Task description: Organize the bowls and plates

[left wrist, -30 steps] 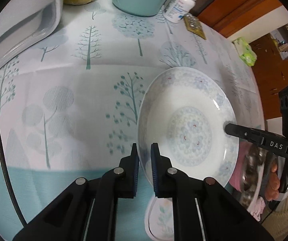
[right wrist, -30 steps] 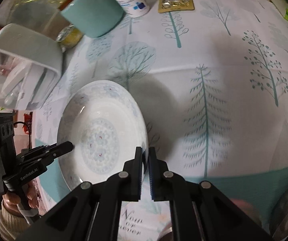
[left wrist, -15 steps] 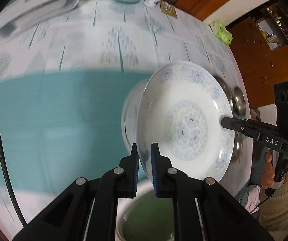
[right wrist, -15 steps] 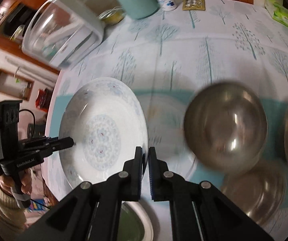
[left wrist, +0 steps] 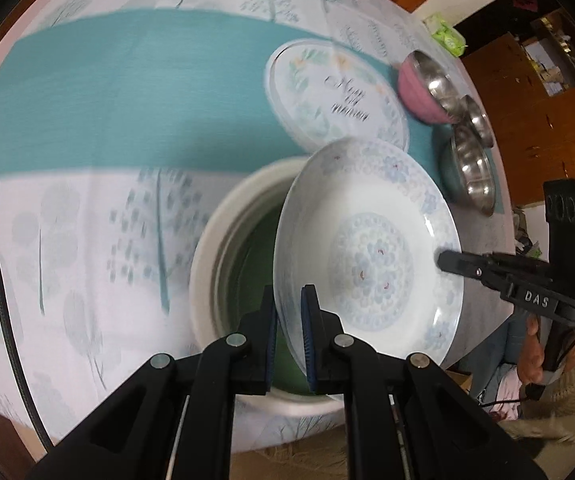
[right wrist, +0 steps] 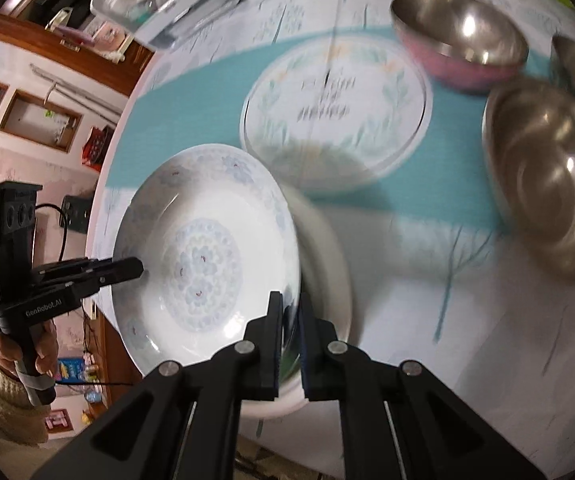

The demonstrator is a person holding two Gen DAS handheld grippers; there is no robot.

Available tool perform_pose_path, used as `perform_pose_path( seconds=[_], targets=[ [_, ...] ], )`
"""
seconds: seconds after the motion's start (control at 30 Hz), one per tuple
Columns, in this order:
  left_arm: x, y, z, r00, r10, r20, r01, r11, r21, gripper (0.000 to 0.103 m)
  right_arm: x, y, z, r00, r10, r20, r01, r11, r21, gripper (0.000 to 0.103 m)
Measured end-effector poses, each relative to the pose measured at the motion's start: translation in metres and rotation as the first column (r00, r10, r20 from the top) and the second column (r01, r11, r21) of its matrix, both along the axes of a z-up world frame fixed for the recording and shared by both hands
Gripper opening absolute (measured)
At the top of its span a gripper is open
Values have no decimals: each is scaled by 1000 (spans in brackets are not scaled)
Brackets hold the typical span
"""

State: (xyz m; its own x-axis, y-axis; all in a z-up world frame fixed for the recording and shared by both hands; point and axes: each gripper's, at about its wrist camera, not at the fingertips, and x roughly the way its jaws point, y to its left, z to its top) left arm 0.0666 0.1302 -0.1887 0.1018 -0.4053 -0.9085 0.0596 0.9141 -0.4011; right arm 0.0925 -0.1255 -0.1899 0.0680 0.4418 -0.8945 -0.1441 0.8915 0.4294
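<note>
I carry the blue-flowered plate (left wrist: pixel 371 256) between both tongs, high over the table's tree-print cloth (left wrist: pixel 87 240). My left gripper (left wrist: pixel 288 332) is pinched narrow on the plate's near-left rim, and my right gripper (right wrist: pixel 290 336) is pinched just as narrow on the opposite rim, so the plate spans the gap between my two hands and tilts up on my left side. Directly beneath it, just ahead of both sets of jaws, sits a white dish with a green inside (left wrist: pixel 243 264); the plate hides about half of it. Farther ahead lies the lettered plate (left wrist: pixel 335 92) on the teal band, and beyond my right tongs stand the pink steel bowl (right wrist: pixel 459 36) and a larger steel bowl (right wrist: pixel 547 184). As I judge it, the next move turns on one thing: the stack lies straight below the plate, neither hand nearer than the other, so both tongs must sink together and level the plate before letting go.
</note>
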Motion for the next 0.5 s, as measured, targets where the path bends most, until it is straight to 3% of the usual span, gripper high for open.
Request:
perform_pose_path(
  seconds=[0.2,0.5],
  targets=[
    [-14,8,-25,1000,17,-22,-16,999,47,9,-23,14,-25,999,10,-50,-10,1000,0,7],
    [-6,-4,-42,1000,-18,-14,19,993,120,9,-27,20,-36,998,1,-63,-4,999,-46,7]
  ],
)
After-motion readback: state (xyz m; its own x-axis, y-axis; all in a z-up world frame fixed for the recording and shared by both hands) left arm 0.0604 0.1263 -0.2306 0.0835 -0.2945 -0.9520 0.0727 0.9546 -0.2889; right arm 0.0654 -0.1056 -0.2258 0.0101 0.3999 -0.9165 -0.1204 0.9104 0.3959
